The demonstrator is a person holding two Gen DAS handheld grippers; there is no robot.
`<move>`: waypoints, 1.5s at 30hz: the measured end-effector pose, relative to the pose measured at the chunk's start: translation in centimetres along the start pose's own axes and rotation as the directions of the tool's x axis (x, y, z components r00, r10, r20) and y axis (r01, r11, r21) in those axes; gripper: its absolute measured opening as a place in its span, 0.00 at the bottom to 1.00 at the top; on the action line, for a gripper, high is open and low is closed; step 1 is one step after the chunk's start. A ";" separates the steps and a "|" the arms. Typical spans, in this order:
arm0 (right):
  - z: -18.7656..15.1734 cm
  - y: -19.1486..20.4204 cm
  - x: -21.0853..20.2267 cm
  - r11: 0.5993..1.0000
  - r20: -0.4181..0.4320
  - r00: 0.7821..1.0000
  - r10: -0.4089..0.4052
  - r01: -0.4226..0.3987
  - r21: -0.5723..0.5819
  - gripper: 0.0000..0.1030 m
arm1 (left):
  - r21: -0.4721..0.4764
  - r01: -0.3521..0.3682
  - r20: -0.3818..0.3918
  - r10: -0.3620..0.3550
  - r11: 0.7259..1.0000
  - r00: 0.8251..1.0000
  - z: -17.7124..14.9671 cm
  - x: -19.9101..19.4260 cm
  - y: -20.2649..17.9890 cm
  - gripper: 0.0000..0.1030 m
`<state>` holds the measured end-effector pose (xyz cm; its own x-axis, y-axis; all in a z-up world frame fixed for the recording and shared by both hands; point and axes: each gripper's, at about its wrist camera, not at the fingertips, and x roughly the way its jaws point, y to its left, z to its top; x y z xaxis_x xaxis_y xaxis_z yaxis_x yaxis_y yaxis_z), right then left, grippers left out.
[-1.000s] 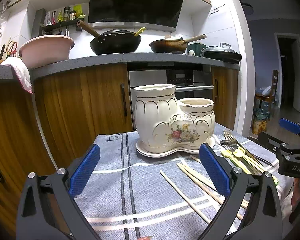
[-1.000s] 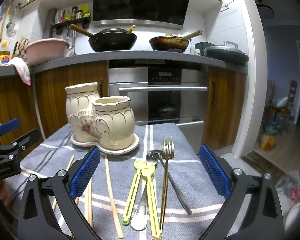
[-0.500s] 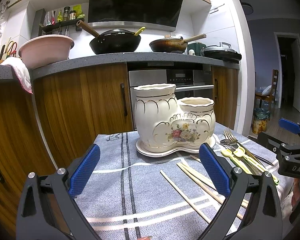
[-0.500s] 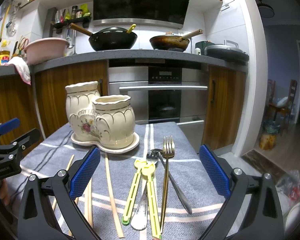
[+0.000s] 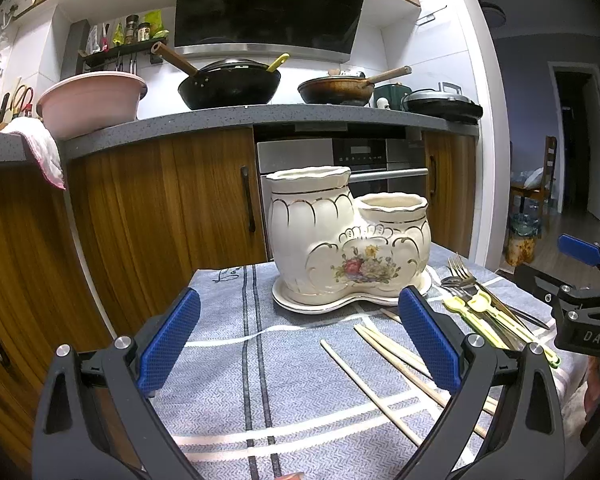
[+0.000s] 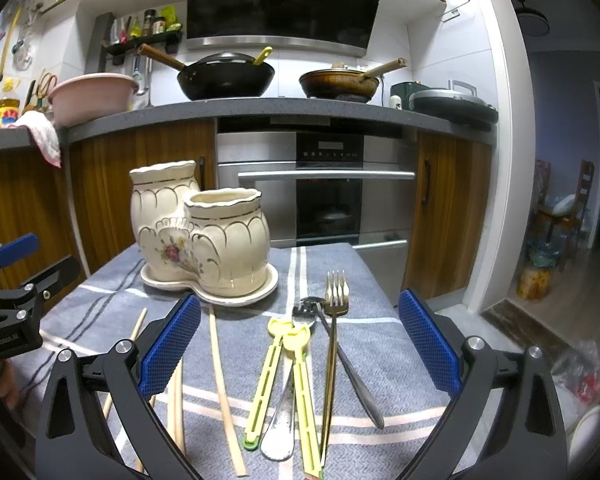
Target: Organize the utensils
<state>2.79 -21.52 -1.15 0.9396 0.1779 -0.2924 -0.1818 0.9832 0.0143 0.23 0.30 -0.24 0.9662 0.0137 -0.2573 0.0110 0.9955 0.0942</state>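
While both grippers hover over the cloth-covered table (image 5: 220, 344), neither one has hold of anything. Left gripper (image 5: 296, 344) has its jaws spread wide, nothing between the blue pads, and it's facing the cream double-pot holder (image 5: 340, 240), which sits upright on its matching tray. Right gripper (image 6: 300, 344) is just as wide open, and the utensils lie flat under it: two yellow-green plastic pieces (image 6: 284, 372), a gold fork (image 6: 332, 344), a silver spoon (image 6: 278, 436) and another silver handle crossing them. Wooden chopsticks (image 6: 220, 380) lie scattered just left of those, close to the holder.
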 end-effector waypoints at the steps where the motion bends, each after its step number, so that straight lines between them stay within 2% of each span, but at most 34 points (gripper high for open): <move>1: 0.0 0.1 0.1 1.000 0.000 1.000 0.000 0.000 -0.002 0.95 | 0.000 0.000 0.001 0.000 1.000 1.000 0.0 0.0 0.0 0.95; 19: -0.1 0.1 0.1 1.000 0.003 1.000 -0.010 0.010 -0.003 0.95 | 0.000 0.003 -0.008 -0.003 1.000 1.000 0.0 -0.2 0.1 0.95; 30: 0.3 -1.2 -0.1 0.999 0.010 0.999 -0.037 0.037 0.023 0.95 | 0.004 0.084 -0.050 -0.084 0.996 0.995 0.0 0.3 -0.2 0.95; 34: 0.4 -2.9 0.5 0.995 -0.023 0.998 -0.052 0.054 0.081 0.95 | 0.015 0.131 -0.103 -0.129 0.991 0.986 -0.3 0.9 -0.8 0.95; 40: 0.2 -4.7 1.6 0.988 -0.098 0.994 -0.049 0.063 0.140 0.95 | 0.009 0.117 -0.161 -0.114 0.993 0.980 -0.8 2.1 -1.0 0.95; 42: 0.2 -5.1 1.8 0.987 -0.116 0.991 -0.062 0.077 0.137 0.95 | -0.014 0.119 -0.199 -0.119 0.993 0.973 -0.8 2.5 -0.7 0.95; 45: 0.1 -5.9 2.5 0.986 -0.162 0.984 -0.072 0.095 0.139 0.95 | -0.024 0.085 -0.269 -0.088 0.996 0.959 -1.0 3.4 -0.5 0.95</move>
<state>6.29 -26.86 -1.88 0.8907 0.0976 -0.4441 -0.0492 0.9916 0.1193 3.27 -0.10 -2.14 0.8564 -0.0496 -0.5140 0.0872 0.9950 0.0493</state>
